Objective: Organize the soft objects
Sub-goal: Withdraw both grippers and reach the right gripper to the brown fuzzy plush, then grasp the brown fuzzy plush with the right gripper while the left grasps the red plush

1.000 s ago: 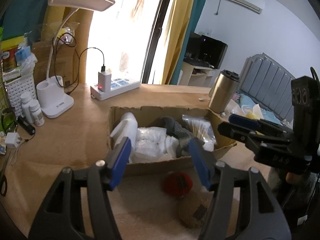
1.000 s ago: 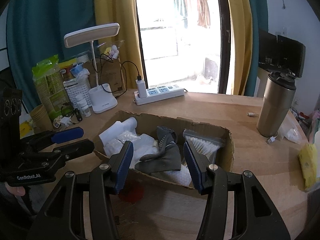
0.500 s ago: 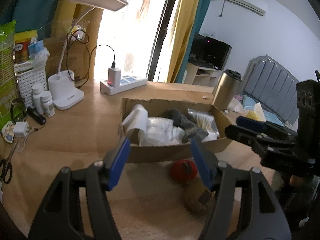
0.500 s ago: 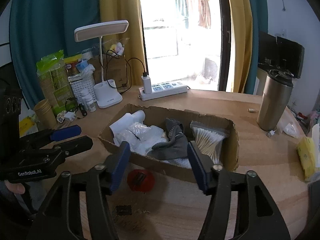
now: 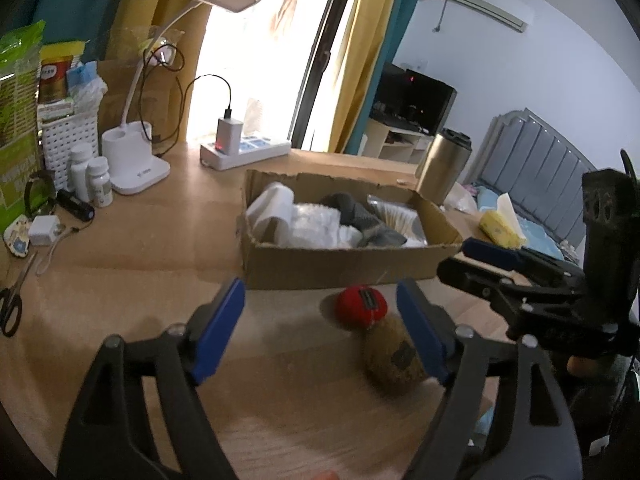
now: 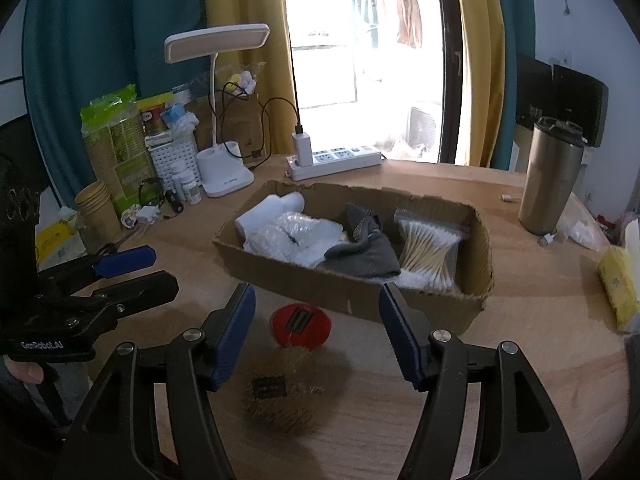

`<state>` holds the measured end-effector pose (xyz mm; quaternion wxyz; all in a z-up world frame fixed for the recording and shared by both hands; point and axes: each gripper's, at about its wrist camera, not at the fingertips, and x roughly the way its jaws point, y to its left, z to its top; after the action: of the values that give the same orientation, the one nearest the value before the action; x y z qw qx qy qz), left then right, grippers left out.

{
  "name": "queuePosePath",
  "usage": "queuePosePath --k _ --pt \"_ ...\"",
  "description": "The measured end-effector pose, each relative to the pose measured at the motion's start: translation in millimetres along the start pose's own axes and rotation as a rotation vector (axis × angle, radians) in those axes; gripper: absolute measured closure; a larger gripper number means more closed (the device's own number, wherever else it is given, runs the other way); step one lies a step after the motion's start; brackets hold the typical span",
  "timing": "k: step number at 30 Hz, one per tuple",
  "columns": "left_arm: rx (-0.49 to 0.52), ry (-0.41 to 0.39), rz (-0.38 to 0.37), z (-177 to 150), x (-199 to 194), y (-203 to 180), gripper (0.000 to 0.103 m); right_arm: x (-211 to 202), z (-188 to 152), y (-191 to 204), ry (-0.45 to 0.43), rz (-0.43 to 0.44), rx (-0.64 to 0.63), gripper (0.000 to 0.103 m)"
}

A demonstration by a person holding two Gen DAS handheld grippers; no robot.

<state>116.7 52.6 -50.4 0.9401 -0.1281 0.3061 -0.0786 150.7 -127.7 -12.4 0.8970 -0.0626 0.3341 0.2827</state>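
Soft red ball (image 6: 300, 325) on wooden desk (image 6: 520, 352) before cardboard box (image 6: 352, 292); both tools just widened, empty.

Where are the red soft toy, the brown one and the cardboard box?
red soft toy (image 6: 301, 325), right wrist view, top face.
brown soft toy (image 6: 280, 396), right wrist view, body.
cardboard box (image 6: 304, 280), right wrist view, near wall.

Your left gripper (image 5: 320, 320) jaws, just opening, stand empty; red ball (image 5: 361, 306) and brown ball (image 5: 390, 360) lie by the right jaw.
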Motion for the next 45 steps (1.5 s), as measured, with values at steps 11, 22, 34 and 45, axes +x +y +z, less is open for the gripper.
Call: queuePosePath --k 11,22,34,45 --pt "-0.014 0.012 0.006 -22 -8 3 0.022 6 -24 10 0.038 0.029 0.005 0.036" --pt "-0.026 0.047 0.029 -42 1 5 0.022 25 -46 16 0.1 0.074 0.012 0.036" --pt "-0.035 0.071 0.053 -50 8 8 0.022 42 -59 24 0.164 0.058 -0.051 0.036" --pt "-0.008 0.103 0.063 -49 22 -5 0.022 29 -68 0 0.144 0.048 -0.033 0.056"
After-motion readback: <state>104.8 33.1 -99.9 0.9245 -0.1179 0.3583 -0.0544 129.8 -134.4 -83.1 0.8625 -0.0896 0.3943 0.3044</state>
